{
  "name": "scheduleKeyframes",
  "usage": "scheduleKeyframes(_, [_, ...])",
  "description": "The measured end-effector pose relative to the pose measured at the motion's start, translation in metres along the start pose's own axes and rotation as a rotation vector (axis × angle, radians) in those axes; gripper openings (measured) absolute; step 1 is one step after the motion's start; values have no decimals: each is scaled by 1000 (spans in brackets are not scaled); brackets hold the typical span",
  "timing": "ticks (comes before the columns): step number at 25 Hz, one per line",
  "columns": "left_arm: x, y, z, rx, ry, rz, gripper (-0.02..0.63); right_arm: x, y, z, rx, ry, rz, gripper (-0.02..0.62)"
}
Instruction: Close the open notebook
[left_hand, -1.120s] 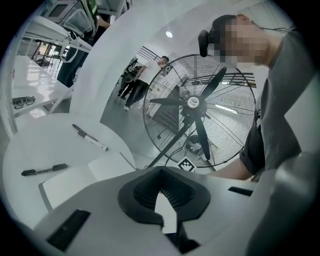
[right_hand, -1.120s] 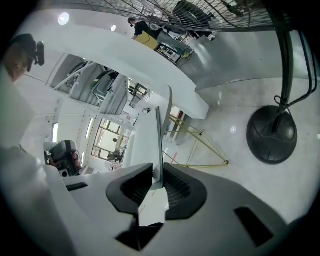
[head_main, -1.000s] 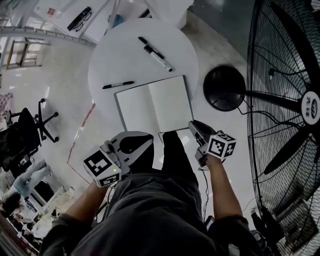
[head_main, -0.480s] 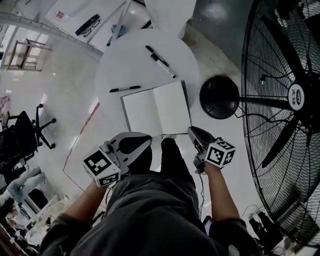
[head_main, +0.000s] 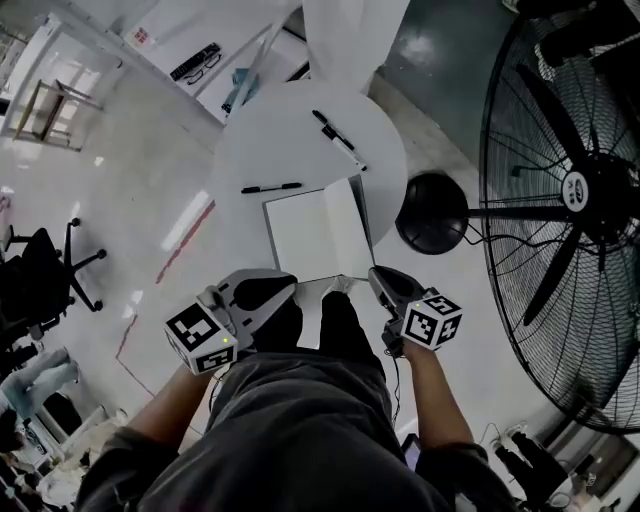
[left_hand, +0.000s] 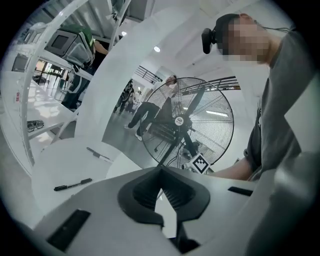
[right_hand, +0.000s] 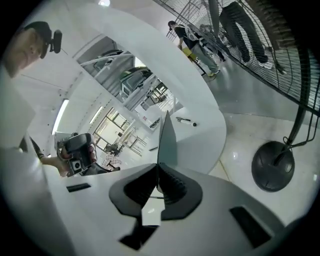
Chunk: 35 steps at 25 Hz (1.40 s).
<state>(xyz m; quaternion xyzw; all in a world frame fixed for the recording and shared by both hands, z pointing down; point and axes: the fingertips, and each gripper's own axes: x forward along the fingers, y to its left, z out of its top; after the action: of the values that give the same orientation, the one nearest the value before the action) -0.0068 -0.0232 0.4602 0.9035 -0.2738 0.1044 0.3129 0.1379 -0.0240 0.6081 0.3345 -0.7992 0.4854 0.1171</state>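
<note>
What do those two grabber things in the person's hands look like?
Both are light grey plastic shells with black ribbed jaws. The left gripper and right gripper each carry a white cube printed with black square markers. The person wears a dark grey short-sleeved shirt.

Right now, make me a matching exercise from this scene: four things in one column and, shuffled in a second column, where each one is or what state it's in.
Column one
1. white open notebook
2. single black marker pen
3. round black fan base
4. right claw

Column two
A. standing beside the round white table, not on it
B. shut on the notebook's right edge
C. on the table, right half lifted
D. flat on the table, by the notebook's far left corner

Pairs: 1-C, 2-D, 3-A, 4-B
</note>
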Motion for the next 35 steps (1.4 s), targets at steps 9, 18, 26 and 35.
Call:
scheduleKeyframes(9, [-56, 16, -7, 2, -43, 0, 14, 31, 55, -22, -94, 53, -9, 31])
scheduleKeyframes(18, [-104, 41, -23, -42, -86, 48, 14, 70, 81, -46, -183, 160, -9, 32])
scheduleKeyframes(26, [-136, 58, -38, -93, -115, 105, 14, 106, 93, -75, -271, 274, -13, 34])
scheduleKeyframes(35, [-164, 71, -57, -148, -147, 176, 14, 138, 91, -102, -333, 392, -21, 37])
